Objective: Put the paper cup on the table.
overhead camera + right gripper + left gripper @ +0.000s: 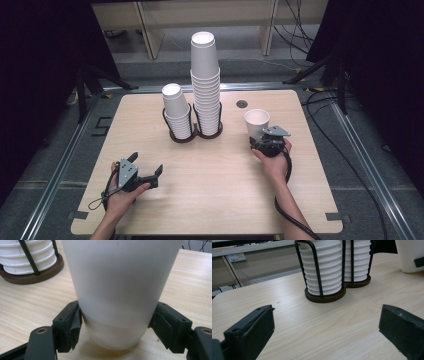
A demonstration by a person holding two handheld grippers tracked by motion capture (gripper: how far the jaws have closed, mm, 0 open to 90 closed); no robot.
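From the high view, the right gripper (263, 140) sits right of centre, held in the person's right hand (273, 161), with its jaws around the base of a single white paper cup (257, 121) that stands upright on the wooden table (210, 190). At the lower left of that frame the left gripper (149, 176) rests in the left hand (121, 196), jaws spread and nothing between them, well apart from the cup. Above centre stands a dark double cup holder (196, 134) with a short stack of cups (176, 110) in its left ring and a much taller stack (205, 80) in its right ring. In the left gripper view, the two black jaws rise from the bottom corners, wide apart over bare tabletop (317, 325); the holder (325, 297) with its ribbed cup stacks fills the upper middle, and the single cup (409, 255) peeks in at the upper right corner. In the right gripper view, the cup (120, 290) stands upright, dead centre on the table (30, 302), between the two jaws. The left pad (75, 326) touches the cup's lower wall, the right pad (162, 326) lies just beside it or barely against it; whether they squeeze I cannot tell. The holder's base (32, 275) shows in the upper left corner.
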